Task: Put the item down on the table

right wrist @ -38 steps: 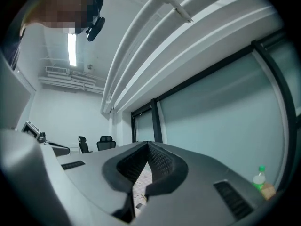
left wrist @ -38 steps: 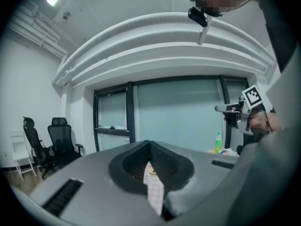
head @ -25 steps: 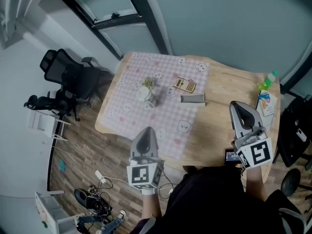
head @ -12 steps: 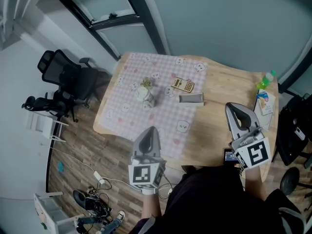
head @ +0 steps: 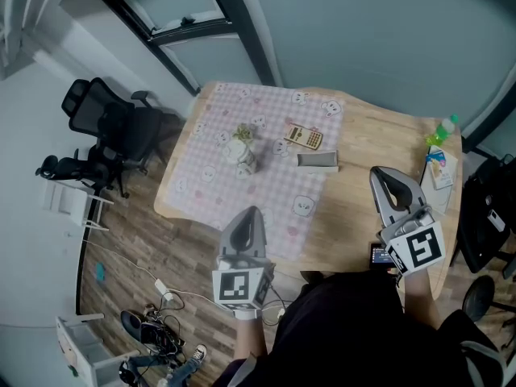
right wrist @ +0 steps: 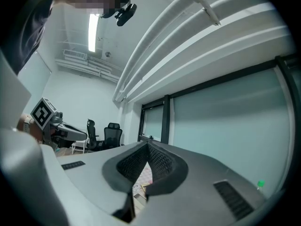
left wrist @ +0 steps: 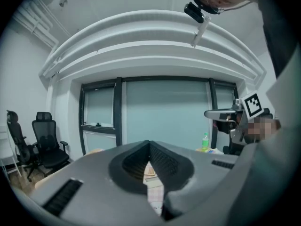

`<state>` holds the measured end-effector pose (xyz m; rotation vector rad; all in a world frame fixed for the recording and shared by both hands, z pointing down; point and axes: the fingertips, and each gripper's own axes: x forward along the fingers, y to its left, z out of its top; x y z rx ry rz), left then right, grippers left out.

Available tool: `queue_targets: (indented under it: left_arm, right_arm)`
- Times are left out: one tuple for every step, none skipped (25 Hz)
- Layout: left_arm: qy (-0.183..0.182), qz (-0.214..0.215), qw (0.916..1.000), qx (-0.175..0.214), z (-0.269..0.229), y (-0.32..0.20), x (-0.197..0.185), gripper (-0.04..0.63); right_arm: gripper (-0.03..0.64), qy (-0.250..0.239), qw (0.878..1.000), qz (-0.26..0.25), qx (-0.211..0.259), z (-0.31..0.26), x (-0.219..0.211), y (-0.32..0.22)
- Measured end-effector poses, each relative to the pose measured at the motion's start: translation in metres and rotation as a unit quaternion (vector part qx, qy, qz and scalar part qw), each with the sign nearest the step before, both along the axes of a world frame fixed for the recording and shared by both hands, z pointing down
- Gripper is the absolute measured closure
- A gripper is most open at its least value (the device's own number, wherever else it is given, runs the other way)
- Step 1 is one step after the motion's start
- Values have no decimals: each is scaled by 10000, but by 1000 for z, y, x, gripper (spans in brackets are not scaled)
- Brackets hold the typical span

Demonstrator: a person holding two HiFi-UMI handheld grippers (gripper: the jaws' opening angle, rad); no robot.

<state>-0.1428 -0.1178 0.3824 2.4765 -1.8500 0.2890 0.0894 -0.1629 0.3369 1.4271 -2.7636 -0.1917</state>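
Observation:
Both grippers hang near the table's front edge, held up and level with nothing in them. My left gripper (head: 247, 218) is over the front edge of the pink checked cloth (head: 210, 176), jaws closed together (left wrist: 149, 146). My right gripper (head: 393, 179) is above the bare wooden table (head: 363, 147) at the right, jaws also closed (right wrist: 147, 148). On the cloth lie a beige calculator (head: 305, 137), a grey oblong case (head: 318, 160) and a small white pot with a plant (head: 242, 151). None of them is near a gripper.
A green bottle (head: 442, 131) and a small carton (head: 439, 170) stand at the table's right edge. A dark phone (head: 380, 255) lies near the front edge under my right gripper. Black office chairs (head: 121, 127) stand left of the table, and cables lie on the floor (head: 153, 329).
My right gripper has drifted a little to the left and up over the table. The left gripper has hardly moved. Both stay closed and empty.

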Motion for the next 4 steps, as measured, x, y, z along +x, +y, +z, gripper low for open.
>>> queue_targets:
  left_arm:
    - [-1, 0, 10000, 4, 0, -1, 0, 597]
    - [-5, 2, 10000, 8, 0, -2, 0, 597]
    - [-10, 5, 10000, 12, 1, -2, 0, 597]
    - [-14, 9, 10000, 15, 1, -3, 0, 597]
  right_arm:
    - [600, 3, 10000, 11, 0, 0, 1, -1]
    - [600, 5, 10000, 21, -2, 1, 2, -2]
    - [600, 3, 10000, 28, -3, 1, 3, -3]
    - [600, 0, 10000, 36, -5, 1, 4, -4]
